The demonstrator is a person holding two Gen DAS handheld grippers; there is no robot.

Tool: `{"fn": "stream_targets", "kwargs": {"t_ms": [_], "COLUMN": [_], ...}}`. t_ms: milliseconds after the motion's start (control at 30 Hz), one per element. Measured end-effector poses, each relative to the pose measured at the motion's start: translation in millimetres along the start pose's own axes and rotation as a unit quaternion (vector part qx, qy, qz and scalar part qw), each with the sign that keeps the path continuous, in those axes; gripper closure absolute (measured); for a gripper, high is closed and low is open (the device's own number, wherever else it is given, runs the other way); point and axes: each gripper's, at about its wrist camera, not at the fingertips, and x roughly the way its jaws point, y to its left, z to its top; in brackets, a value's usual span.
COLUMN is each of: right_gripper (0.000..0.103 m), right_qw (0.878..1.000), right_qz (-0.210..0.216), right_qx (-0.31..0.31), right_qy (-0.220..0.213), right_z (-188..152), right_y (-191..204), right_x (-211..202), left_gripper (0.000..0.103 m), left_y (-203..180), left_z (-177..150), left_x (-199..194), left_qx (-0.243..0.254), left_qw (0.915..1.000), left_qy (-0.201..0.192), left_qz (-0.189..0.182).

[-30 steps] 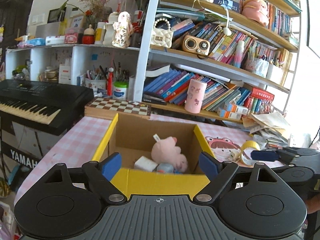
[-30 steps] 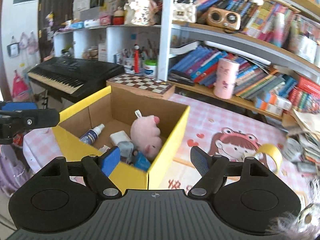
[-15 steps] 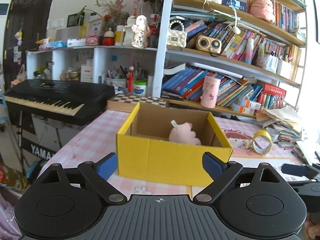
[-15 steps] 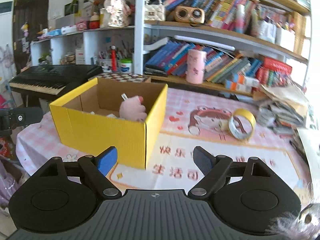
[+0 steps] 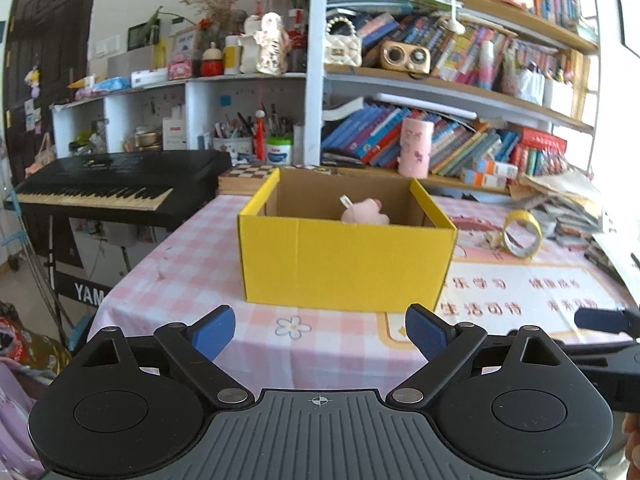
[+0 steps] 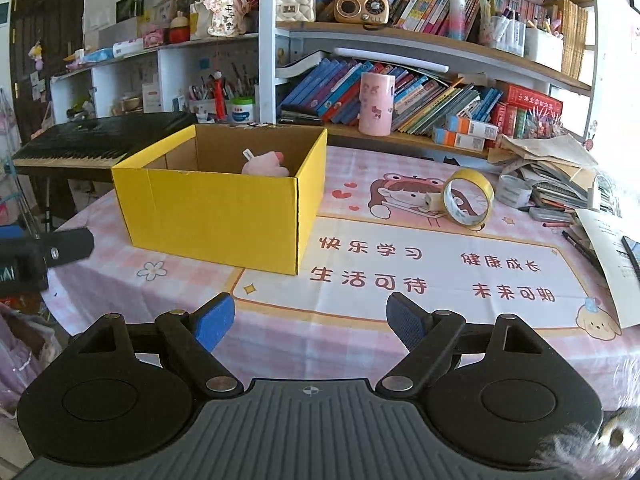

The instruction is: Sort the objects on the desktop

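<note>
Box (image 5: 346, 266), yellow, sat on table (image 6: 400, 320) with pink toy (image 6: 266, 166) inside. Left gripper (image 5: 320, 330) and right gripper (image 6: 308, 318) hung wide apart, empty, just widened, short of it.

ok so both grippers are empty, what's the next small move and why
Probably reach the right gripper toward the yellow tape roll. It stands on edge on the pink tablecloth, right of the yellow box that already holds a pink plush toy. Its jaws are open with nothing between them, and it's the nearer one.
</note>
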Motion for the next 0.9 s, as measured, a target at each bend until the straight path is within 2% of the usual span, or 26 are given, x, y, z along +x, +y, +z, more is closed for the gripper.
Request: {"fn": "stream_targets", "kwargs": {"t_ms": [433, 500, 700, 900], "right_gripper": [0.017, 0.017, 0.017, 0.017], "right_qw": [1.000, 1.000, 0.999, 0.998], "right_qz": [-0.004, -0.005, -0.011, -0.028], "right_qx": [0.009, 0.009, 0.014, 0.025], "right_qy": [0.023, 0.029, 0.039, 0.048], "right_z": [-12, -14, -17, -19], "right_y": [1, 1, -3, -17], "right_x": [-6, -5, -3, -2], "left_gripper": [0.008, 0.004, 0.003, 0.003], "left_y": [-8, -9, -14, -30], "left_z": [-13, -14, -13, -9], "left_x": [3, 4, 10, 20], "left_qx": [0.021, 0.023, 0.030, 0.042], "left_qw": [0.9989, 0.9986, 0.9980, 0.9964], "left_qy": [0.035, 0.043, 0.048, 0.054], "left_qz": [-0.022, -0.020, -0.027, -0.050]}}
